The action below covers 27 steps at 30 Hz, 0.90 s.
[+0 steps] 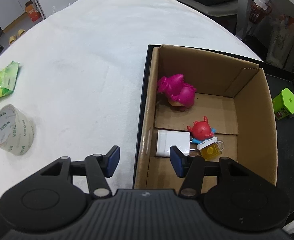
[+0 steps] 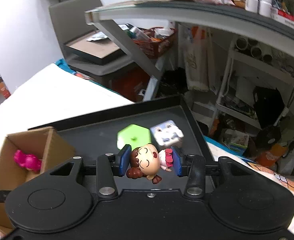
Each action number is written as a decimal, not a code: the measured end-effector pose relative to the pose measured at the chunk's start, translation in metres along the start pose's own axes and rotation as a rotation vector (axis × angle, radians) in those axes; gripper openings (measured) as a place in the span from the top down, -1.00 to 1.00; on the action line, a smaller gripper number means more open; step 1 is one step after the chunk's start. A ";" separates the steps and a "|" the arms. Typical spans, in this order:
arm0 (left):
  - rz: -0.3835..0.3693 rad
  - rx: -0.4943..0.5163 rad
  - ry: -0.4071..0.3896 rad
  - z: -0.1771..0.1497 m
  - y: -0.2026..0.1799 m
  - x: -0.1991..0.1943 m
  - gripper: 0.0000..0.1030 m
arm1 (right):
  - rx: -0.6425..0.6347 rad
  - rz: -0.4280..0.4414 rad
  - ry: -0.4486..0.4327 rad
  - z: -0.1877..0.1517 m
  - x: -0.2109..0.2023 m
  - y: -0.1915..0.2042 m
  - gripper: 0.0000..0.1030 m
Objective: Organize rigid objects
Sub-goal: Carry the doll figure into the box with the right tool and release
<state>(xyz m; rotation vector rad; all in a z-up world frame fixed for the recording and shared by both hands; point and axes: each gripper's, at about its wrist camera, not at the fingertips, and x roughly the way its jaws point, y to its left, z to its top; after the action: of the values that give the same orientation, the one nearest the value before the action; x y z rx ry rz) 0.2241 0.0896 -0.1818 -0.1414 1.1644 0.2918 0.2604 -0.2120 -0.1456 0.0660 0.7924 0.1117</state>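
Note:
My right gripper (image 2: 151,161) is shut on a doll figurine (image 2: 147,163) with a big head and brown pigtails, held above the black tray (image 2: 98,132). On the tray behind it stand a green hexagonal box (image 2: 133,137) and a white bunny cube (image 2: 167,133). My left gripper (image 1: 144,161) is open and empty over the near left edge of the cardboard box (image 1: 253,124). The box holds a magenta dinosaur (image 1: 177,90), a red crab toy (image 1: 202,129), a white charger (image 1: 173,143) and a small beer mug (image 1: 212,150).
A roll of clear tape (image 1: 12,130) and a green wipes pack (image 1: 5,80) lie on the white table (image 1: 86,60) at the left. A glass-topped desk (image 2: 187,14) and cluttered shelves (image 2: 257,84) stand beyond the tray.

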 end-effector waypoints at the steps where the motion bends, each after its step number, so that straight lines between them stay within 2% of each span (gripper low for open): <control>1: -0.005 0.003 -0.001 -0.001 0.002 0.000 -0.04 | -0.005 0.003 -0.003 0.001 -0.003 0.004 0.18; 21: -0.117 0.010 -0.060 -0.011 0.023 0.005 -0.03 | -0.167 0.019 -0.016 0.002 -0.031 0.093 0.18; 25: -0.138 -0.008 -0.065 -0.011 0.029 0.006 0.09 | -0.207 0.020 -0.019 0.003 -0.033 0.113 0.18; 27: -0.151 -0.012 -0.064 -0.011 0.032 0.007 0.28 | -0.224 0.021 -0.023 0.004 -0.035 0.123 0.18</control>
<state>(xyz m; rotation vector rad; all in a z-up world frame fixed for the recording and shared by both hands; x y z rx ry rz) 0.2075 0.1184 -0.1915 -0.2283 1.0828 0.1686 0.2298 -0.0946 -0.1061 -0.1356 0.7517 0.2187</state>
